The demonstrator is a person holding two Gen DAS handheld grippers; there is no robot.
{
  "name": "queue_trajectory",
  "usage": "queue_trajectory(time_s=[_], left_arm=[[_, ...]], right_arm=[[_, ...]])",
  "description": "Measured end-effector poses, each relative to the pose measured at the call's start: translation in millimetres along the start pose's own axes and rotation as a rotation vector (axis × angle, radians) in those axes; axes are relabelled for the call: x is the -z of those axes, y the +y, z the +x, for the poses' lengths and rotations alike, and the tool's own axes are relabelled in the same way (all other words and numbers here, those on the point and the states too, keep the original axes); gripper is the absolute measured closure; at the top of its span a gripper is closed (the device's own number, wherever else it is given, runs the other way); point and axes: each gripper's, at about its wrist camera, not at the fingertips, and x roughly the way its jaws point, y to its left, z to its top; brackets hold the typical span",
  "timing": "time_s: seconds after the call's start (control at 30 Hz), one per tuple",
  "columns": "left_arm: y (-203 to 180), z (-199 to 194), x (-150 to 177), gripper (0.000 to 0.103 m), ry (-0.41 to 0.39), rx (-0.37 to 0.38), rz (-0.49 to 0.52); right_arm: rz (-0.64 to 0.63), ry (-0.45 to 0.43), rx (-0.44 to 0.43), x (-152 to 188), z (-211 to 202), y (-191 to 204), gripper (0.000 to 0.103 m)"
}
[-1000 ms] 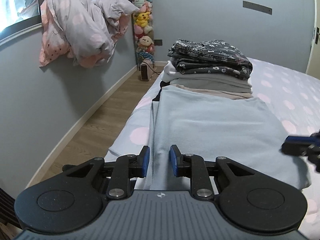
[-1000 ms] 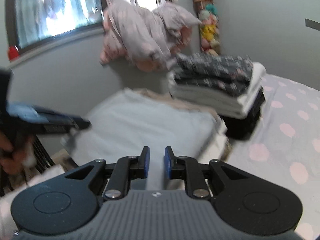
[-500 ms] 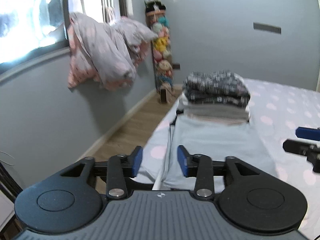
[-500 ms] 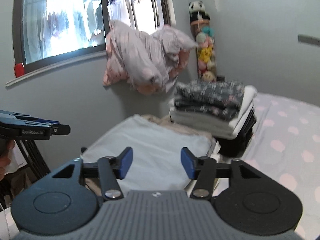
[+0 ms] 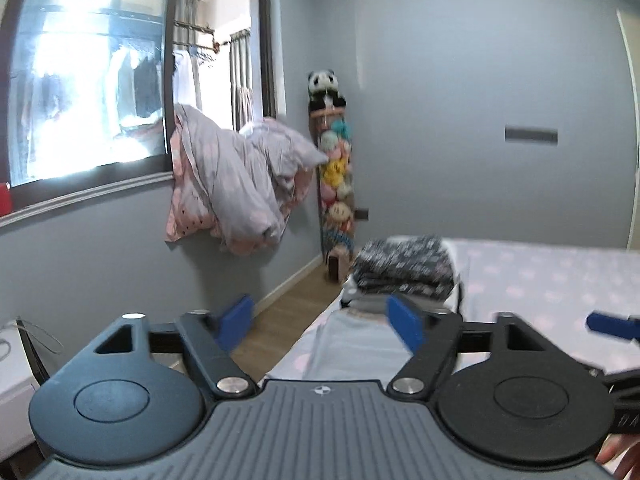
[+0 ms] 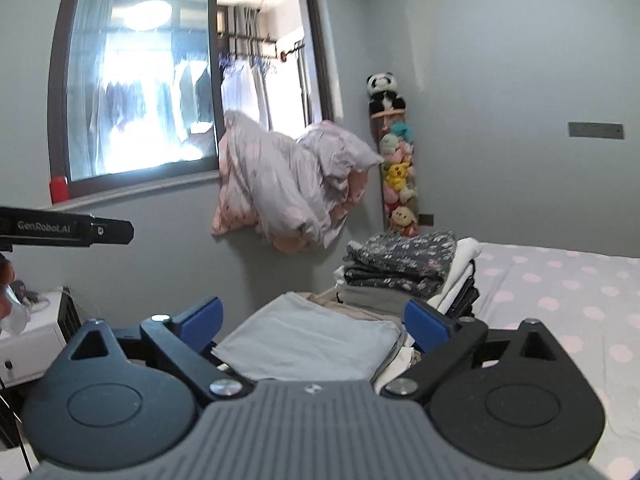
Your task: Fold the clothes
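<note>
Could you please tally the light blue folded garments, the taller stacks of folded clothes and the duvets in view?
Light blue folded garment: 1
Stack of folded clothes: 1
Duvet, draped over the window sill: 1
Total: 3

1. "GenRobot.AI" stands in pale letters on the black side of the left gripper [image 6: 66,227], at about nine o'clock in the right wrist view.
2. A few pale characters show on a black gripper body [image 5: 624,420] at about four o'clock in the left wrist view; they are cut off and cannot be read.
3. No other text, number or sign can be read in either view.
</note>
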Motion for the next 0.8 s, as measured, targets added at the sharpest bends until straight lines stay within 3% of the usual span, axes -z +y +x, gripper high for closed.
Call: queue_trajectory(time_s=[0.2,0.4,0.6,0.7,0.8], left_arm=[[-19.1,-53.9,13.9,0.006,-0.076,-0.048,-0.087],[-39.4,-76.5,51.0,0.005,-0.012,-0.031,-0.218],[-65.5,-76.0,88.7,0.005,0.062,-0.098,-0.267],[-81.5,-73.3,110.6,0.005,0.084,-0.177,-0.272],[-91.2,-70.8,128.3,0.005,0.106,-0.183,-0.252]], right_arm=[[0.007,-0.053,-0.022,2.6,-60.0,7.4,0.001],[0.04,-0.017,-0.029,14.8,-99.9,9.2,0.001],[0.068,0.051,0.022,30.7,-116.7,-1.6,0.001],[0.081,0.07,0.053,41.9,-120.2,-11.4,0.001],[0.079,0.071,0.094,53.3,-124.8,-18.0,0.001]])
